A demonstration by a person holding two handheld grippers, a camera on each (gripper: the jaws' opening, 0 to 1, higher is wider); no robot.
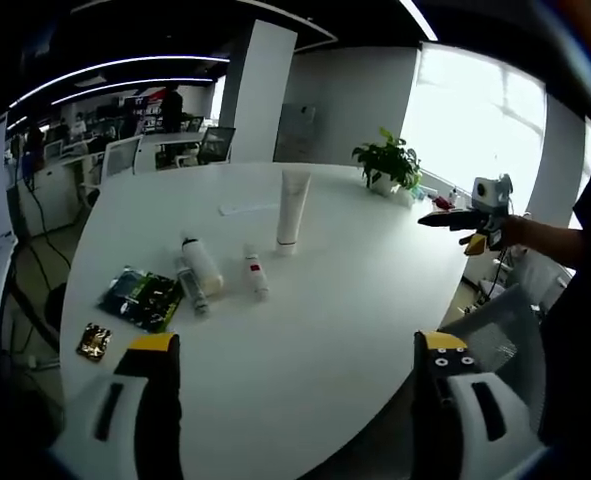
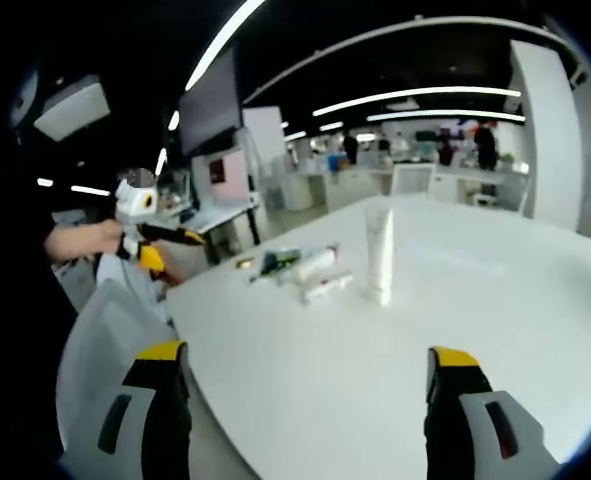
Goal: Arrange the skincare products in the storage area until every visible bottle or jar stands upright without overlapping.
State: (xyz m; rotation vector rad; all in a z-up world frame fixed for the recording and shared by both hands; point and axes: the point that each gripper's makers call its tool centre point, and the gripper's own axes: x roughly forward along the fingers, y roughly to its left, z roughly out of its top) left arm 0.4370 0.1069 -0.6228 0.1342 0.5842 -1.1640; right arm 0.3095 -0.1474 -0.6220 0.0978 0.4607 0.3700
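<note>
On the white round table [image 1: 315,330] a tall white tube [image 1: 292,209] stands upright on its red-ringed cap. Left of it lie a fat white bottle [image 1: 202,264], a thin grey tube [image 1: 190,287] beside it, and a small white bottle with a red label [image 1: 256,275]. My left gripper [image 1: 295,375] is open above the near table edge, well short of them. The right gripper [image 1: 462,219] enters from the right, held over the table's edge. In the right gripper view the upright tube [image 2: 379,253] and the lying bottles [image 2: 315,272] are ahead; my right gripper [image 2: 305,395] is open.
A dark green packet [image 1: 141,296] and a small gold-black sachet [image 1: 93,341] lie at the table's left edge. A potted plant [image 1: 387,163] stands at the far rim. A grey chair [image 1: 500,340] is at the right. Desks and chairs fill the office behind.
</note>
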